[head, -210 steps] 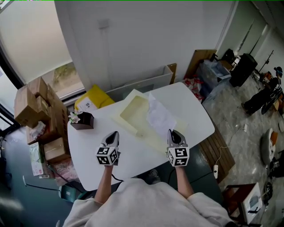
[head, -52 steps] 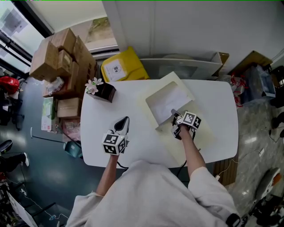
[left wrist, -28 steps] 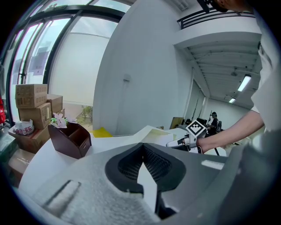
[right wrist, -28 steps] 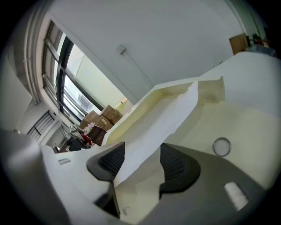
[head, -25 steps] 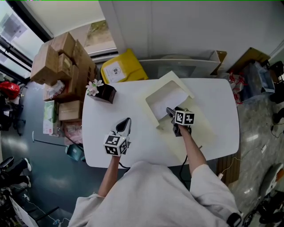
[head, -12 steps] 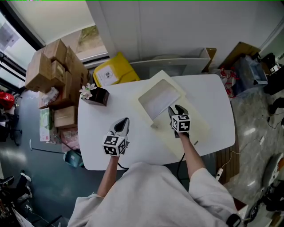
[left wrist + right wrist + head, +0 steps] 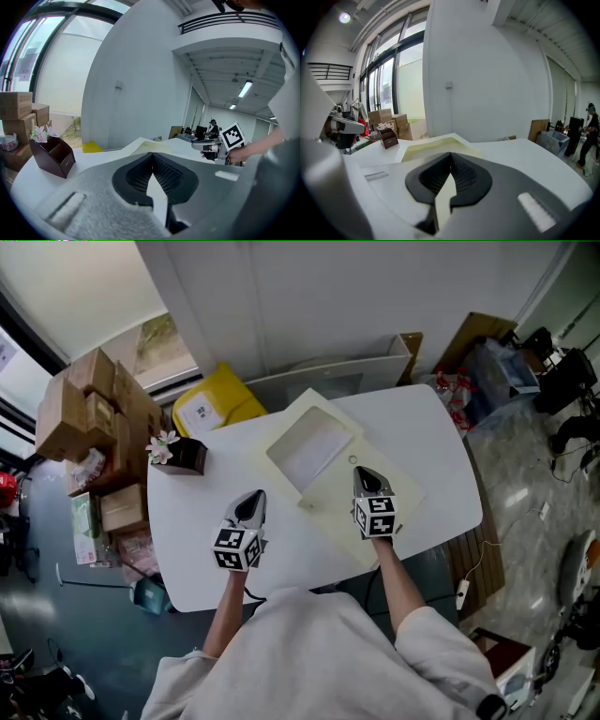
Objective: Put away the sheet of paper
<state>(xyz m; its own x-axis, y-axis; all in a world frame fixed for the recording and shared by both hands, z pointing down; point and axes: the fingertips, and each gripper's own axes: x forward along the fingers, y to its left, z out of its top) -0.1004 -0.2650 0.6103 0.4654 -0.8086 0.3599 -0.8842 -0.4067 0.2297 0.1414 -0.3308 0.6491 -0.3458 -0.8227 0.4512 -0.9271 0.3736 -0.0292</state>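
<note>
Paper (image 7: 314,448) in box (image 7: 284,476); right gripper (image 7: 362,472) withdrawn, just closed, empty.

Worktop (image 7: 187,517) bearing cream tray (image 7: 285,479) with sheet of paper (image 7: 309,448) inside; left claw (image 7: 253,496) above bare surface, right claw (image 7: 364,474) above tray's flat flap.

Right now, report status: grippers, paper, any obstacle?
Left gripper shut, empty. Right gripper just closed, empty. Sheet of paper lies in cream box. Nothing over it.
</note>
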